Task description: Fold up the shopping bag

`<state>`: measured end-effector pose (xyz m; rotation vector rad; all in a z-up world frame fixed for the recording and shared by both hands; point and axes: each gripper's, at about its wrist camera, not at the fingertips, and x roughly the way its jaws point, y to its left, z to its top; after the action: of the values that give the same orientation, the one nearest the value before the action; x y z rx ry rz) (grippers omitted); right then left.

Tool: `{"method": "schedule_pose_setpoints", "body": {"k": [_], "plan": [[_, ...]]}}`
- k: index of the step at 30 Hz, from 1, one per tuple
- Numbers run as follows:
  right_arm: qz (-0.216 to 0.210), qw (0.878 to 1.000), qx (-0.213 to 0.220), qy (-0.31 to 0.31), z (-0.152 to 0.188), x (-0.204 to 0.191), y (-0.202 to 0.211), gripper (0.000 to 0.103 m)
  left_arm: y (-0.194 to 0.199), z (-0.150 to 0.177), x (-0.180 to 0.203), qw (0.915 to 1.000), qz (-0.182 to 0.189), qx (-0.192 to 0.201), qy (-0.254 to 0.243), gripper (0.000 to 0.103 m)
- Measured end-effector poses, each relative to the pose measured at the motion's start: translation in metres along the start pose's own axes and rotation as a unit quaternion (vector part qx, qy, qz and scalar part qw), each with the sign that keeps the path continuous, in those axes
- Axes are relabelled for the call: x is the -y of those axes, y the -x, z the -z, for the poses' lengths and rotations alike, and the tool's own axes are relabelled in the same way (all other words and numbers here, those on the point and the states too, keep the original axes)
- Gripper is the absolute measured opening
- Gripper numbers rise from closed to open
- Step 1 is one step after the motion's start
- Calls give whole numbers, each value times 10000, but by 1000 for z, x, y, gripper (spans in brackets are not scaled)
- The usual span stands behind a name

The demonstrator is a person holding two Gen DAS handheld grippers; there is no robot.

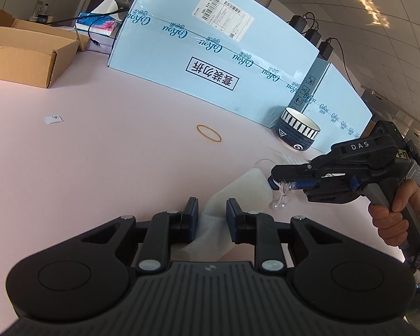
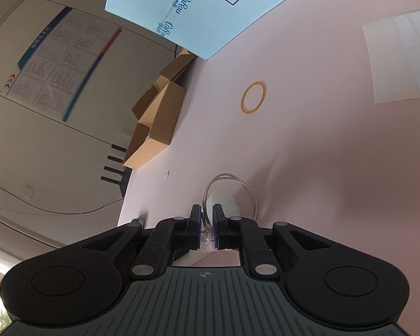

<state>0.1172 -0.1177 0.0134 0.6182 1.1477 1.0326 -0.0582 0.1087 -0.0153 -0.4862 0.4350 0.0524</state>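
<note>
1. Left wrist view: the shopping bag [image 1: 232,196] is a translucent, frosted white plastic sheet folded into a narrow strip, lying on the pink table [image 1: 98,154] and running from between my left fingers out toward my right gripper.
2. My left gripper [image 1: 212,210] has its jaws at a narrow gap; the strip lies between the blue pads, and I cannot tell whether they press on it.
3. My right gripper [image 1: 277,182], held by a hand [image 1: 392,218] on its grey handle, is clamped nearly shut on the bag's clear cord handle [image 1: 281,193], which is knotted and glossy.
4. In the right wrist view the same thin tube-like cord loops [image 2: 229,187] out ahead of my right gripper [image 2: 207,218] over the crumpled white bag end [image 2: 226,204].
5. A tan rubber band [image 1: 209,133] lies flat, well apart from the bag.
6. A round ceramic bowl [image 1: 296,131], dark blue with black-and-white stripes at the rim, stands by a pale blue printed carton [image 1: 210,56]; I cannot see into it.
7. An open brown cardboard box [image 1: 28,56] sits at the far left, its inside hidden.
</note>
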Motion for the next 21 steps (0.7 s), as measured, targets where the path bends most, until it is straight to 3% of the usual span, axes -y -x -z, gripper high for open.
{"method": "schedule_pose_setpoints", "body": {"k": [5, 11, 16, 21], "plan": [[263, 9986, -37, 459, -6, -13, -14, 11, 1, 1, 0, 10000, -1, 4, 5, 20], [490, 9915, 42, 1202, -8, -30, -16, 34, 1, 1, 0, 10000, -4, 6, 4, 20], [668, 9868, 198, 1465, -5, -32, 1, 33, 1, 1, 0, 10000, 1, 8, 13, 20], [1138, 9663, 121, 2304, 12, -38, 14, 22, 1, 1, 0, 10000, -2, 7, 7, 20]]}}
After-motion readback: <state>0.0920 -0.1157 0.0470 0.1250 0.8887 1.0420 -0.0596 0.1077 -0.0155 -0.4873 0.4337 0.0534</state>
